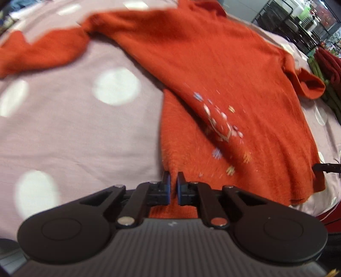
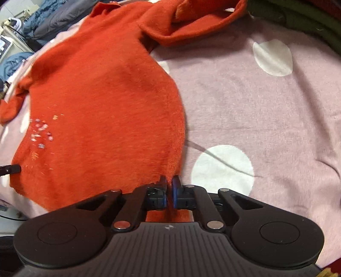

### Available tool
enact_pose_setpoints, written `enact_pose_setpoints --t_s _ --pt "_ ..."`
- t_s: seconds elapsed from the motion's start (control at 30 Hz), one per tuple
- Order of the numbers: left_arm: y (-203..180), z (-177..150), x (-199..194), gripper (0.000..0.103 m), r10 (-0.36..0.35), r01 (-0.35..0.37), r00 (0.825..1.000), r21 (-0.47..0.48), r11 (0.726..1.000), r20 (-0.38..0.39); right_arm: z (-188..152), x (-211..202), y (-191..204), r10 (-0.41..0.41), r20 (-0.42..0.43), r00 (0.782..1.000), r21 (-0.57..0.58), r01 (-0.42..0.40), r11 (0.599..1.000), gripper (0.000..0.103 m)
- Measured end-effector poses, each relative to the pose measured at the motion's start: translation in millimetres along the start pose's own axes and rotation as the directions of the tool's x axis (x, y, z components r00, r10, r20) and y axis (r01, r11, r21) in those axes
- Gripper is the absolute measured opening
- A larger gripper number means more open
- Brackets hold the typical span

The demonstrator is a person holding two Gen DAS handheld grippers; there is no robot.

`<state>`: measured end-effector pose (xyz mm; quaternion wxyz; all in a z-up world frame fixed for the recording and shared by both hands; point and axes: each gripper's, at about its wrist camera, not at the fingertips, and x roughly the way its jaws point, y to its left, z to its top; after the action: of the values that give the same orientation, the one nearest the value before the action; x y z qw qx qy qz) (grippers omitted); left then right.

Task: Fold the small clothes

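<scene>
Far left, left wrist view: long orange sleeve, stretched out flat across pale pink bedcover with large white dots.

Centre: fuzzy orange knitted sweater with small pastel embroidery, spread over the bedcover, hem near, neck far. Slightly rumpled; a diagonal ridge of cloth running through the embroidered patch.

Near left hem corner: left gripper, black with blue pads, clenched on the sweater's hem edge; orange knit visible between the closed pads.

Near right hem corner, right wrist view: right gripper, same make, likewise clamped on the sweater at its hem and side seam; cloth pinched between the pads.

Far right: second sleeve, bunched and turned over near the shoulder. Beyond it, stacked dark green and red folded garments.

Step in hand, as judged: both hem corners secured, ready for carrying the hem toward the neck.

Handling notes:
- Lift both corners together, level with each other, so the hem stays straight.
- Keep light tension between the two grips to pull out the diagonal ridge.
- Sleeves not yet tucked in; bunched right sleeve likely to end up trapped crooked unless laid across the body first.
- Soft knit liable to stretch; avoid dragging over the bedcover.
</scene>
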<state>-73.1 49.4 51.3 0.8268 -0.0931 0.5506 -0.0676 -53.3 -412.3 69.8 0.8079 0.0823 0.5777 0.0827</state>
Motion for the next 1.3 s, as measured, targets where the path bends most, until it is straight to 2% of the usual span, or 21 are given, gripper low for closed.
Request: enact_pose_setpoints --t_s 0.1,0.17,0.23,0.33,0.43,0.47,0.5,0.53,0.57,0.63,0.73,0.87,0.93,1.0,1.03,1.1,1.17,1.23,1.3 --pt "23.1 -6.5 -27.1 0.005 0.047 -0.047 0.999 0.02 0.999 -0.023 -2.8 -16.7 6.1 0.033 -0.006 0.999 -0.01 -0.033 0.999 0.008" --pt "36.6 -15.8 -31.2 0.005 0.061 -0.061 0.997 0.011 0.998 -0.052 -8.5 -21.5 8.5 0.038 -0.046 0.998 -0.028 -0.04 0.999 0.007" --pt "40.5 -25.7 -21.0 0.005 0.073 -0.071 0.993 0.035 0.997 -0.09 -18.7 -15.7 12.6 0.042 -0.103 0.994 -0.037 -0.046 0.998 0.007" --pt "35.4 -34.9 5.4 0.006 0.094 -0.086 0.987 0.07 0.994 -0.132 -30.4 4.7 20.1 -0.014 -0.158 0.987 -0.076 0.002 0.997 0.007" --pt "38.2 -29.4 6.8 0.012 0.081 -0.079 0.989 0.021 0.997 -0.124 -27.0 11.8 24.7 -0.047 -0.162 0.986 -0.048 0.04 0.998 0.01" --pt "39.8 -25.9 2.4 0.024 0.082 -0.081 0.989 0.014 0.997 -0.122 -22.5 6.6 29.9 -0.042 -0.144 0.989 -0.065 0.033 0.997 0.021" --pt "41.0 -19.0 -3.7 0.033 0.098 -0.097 0.988 0.014 0.995 -0.118 -16.8 -0.9 34.3 -0.039 -0.123 0.992 -0.096 0.027 0.995 0.028" --pt "43.7 -12.8 -12.3 0.053 0.118 -0.117 0.988 0.013 0.993 -0.103 -9.9 -9.8 39.5 -0.043 -0.102 0.994 -0.133 0.03 0.991 0.046" --pt "45.4 -3.3 -22.3 0.068 0.135 -0.135 0.988 0.006 0.991 -0.068 -1.4 -19.2 42.9 -0.065 -0.074 0.995 -0.169 0.052 0.984 0.057" --pt "48.1 21.4 -43.1 0.079 0.126 -0.126 0.991 -0.017 0.992 0.037 19.9 -40.4 47.1 -0.104 -0.004 0.995 -0.209 0.101 0.973 0.061" --pt "49.7 68.2 -57.4 0.093 0.095 -0.09 0.981 -0.041 0.995 0.166 70.0 -65.5 50.9 -0.087 0.103 0.991 -0.224 0.108 0.969 0.061" --pt "38.8 139.3 -54.4 0.095 0.011 0.011 0.962 -0.081 0.997 0.274 160.6 -88.3 64.8 -0.004 0.24 0.971 -0.253 0.067 0.965 0.061" --pt "27.9 170.5 -48.5 0.098 -0.014 0.044 0.952 -0.091 0.995 0.306 209.2 -93.8 78.7 0.054 0.274 0.96 -0.307 0.034 0.951 0.061" --pt "13.1 194.6 -43.7 0.102 -0.015 0.048 0.942 -0.091 0.995 0.335 256.9 -93.5 94.7 0.111 0.31 0.944 -0.369 0.012 0.929 0.066" --pt "4.2 203.4 -39.7 0.102 -0.003 0.036 0.935 -0.086 0.996 0.354 277.5 -87.6 104.4 0.145 0.297 0.944 -0.398 -0.016 0.917 0.075" --pt "-16.1 217.6 -32.6 0.103 0.021 0.0 0.926 -0.055 0.998 0.377 317.0 -62.4 117.4 0.191 0.276 0.942 -0.412 -0.064 0.909 0.076" --pt "-33.0 223.5 -26.4 0.103 0.032 -0.021 0.922 -0.035 0.999 0.386 349.4 -18.7 121.6 0.262 0.22 0.94 -0.325 -0.182 0.928 0.076" --pt "-47.5 227.4 -17.6 0.103 0.037 -0.039 0.926 -0.003 0.999 0.376 368.8 30.2 118.9 0.333 0.163 0.928 -0.146 -0.312 0.939 0.071" --pt "-59.4 229.0 -6.2 0.103 0.056 -0.079 0.933 0.052 0.995 0.356 376.0 84.0 111.3 0.376 0.13 0.917 0.073 -0.387 0.919 0.065"
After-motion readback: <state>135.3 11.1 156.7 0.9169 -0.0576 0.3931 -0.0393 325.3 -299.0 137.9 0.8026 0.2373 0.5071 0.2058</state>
